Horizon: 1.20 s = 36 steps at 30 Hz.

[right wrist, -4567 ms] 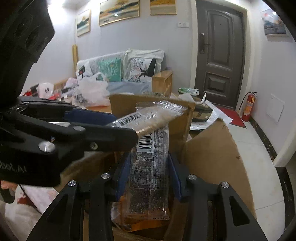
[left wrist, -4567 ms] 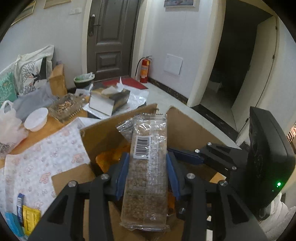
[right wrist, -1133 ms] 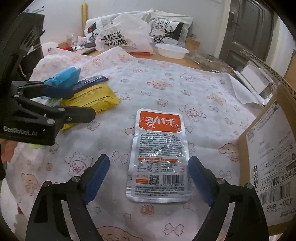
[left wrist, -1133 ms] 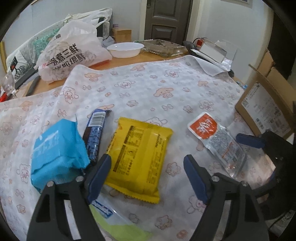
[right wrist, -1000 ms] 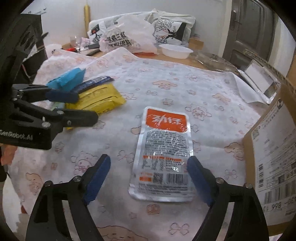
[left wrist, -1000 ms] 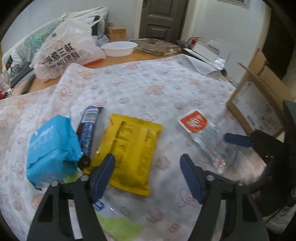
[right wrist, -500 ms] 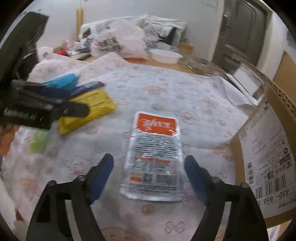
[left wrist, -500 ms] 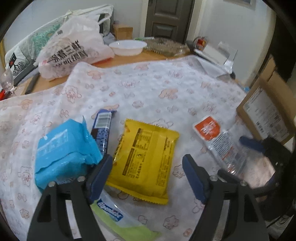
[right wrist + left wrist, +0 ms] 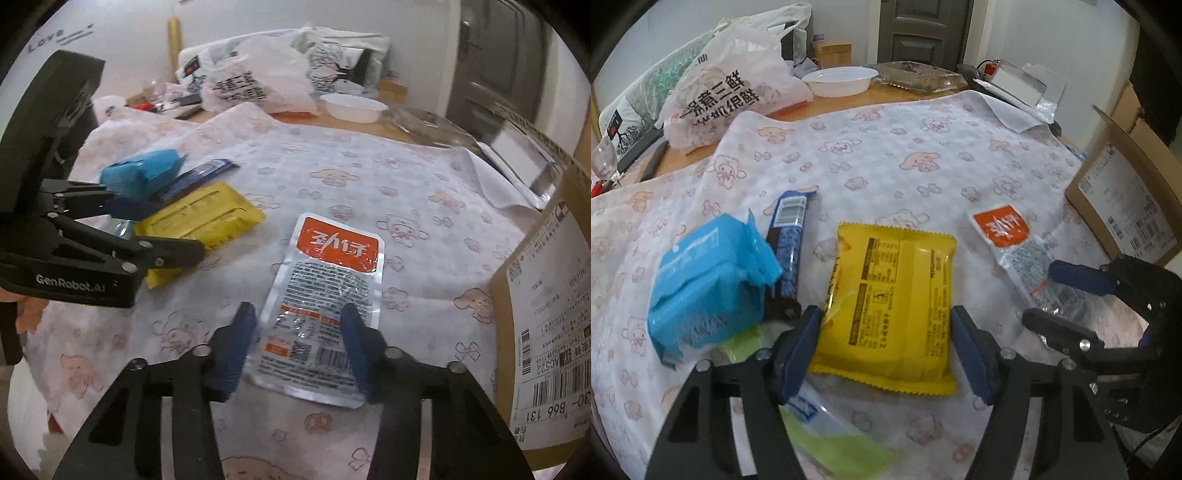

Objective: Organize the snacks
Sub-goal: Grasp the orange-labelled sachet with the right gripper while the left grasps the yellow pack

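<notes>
Snacks lie on the patterned cloth over the counter, beside a cardboard box. The left gripper is closing around the yellow packet, its jaws close at the sides but not clearly pinching yet. The right gripper is closing on the silver pouch, whose near end already bows up between its jaws. Both wrappers look slick and flat, so either may buckle, slide out, or drag the cloth along with it.
</notes>
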Tool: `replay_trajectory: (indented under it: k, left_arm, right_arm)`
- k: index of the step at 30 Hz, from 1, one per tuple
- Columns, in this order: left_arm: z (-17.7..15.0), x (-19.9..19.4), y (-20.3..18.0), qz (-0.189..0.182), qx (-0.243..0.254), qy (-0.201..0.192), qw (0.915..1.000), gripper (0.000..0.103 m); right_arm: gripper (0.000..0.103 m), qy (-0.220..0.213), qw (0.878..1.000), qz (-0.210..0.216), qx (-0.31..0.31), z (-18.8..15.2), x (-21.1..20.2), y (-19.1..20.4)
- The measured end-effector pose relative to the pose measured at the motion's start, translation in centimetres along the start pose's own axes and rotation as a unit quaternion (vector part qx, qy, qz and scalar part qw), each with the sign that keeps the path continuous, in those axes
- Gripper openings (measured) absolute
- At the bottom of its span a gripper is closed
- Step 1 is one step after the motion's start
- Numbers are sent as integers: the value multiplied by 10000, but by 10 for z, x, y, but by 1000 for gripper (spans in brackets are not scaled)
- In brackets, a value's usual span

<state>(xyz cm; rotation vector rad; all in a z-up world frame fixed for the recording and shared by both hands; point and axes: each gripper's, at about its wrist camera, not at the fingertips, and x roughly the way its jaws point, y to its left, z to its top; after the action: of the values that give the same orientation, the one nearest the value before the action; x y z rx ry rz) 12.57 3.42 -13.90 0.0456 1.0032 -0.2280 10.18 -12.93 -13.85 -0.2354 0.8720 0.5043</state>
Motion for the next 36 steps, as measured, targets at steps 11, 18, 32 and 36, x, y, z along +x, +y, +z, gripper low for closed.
replay_trajectory:
  k: [11, 18, 32, 36]
  left_arm:
    - [-18, -12, -8, -22, -297, -168, 9994, 67]
    - [-21, -14, -3, -146, -456, -340, 9983, 67]
    - [-41, -28, -12, -250, -309, -353, 9986, 67]
    - [-46, -29, -21, -167, -142, -296, 9993, 68]
  right_arm:
    - [71, 34, 9990, -326, 290, -6, -1, -6]
    - [74, 75, 9979, -428, 483, -1, 4, -9]
    - [67, 175, 9996, 162, -144, -22, -19, 16]
    - [70, 223, 9987, 215, -394, -27, -23, 22]
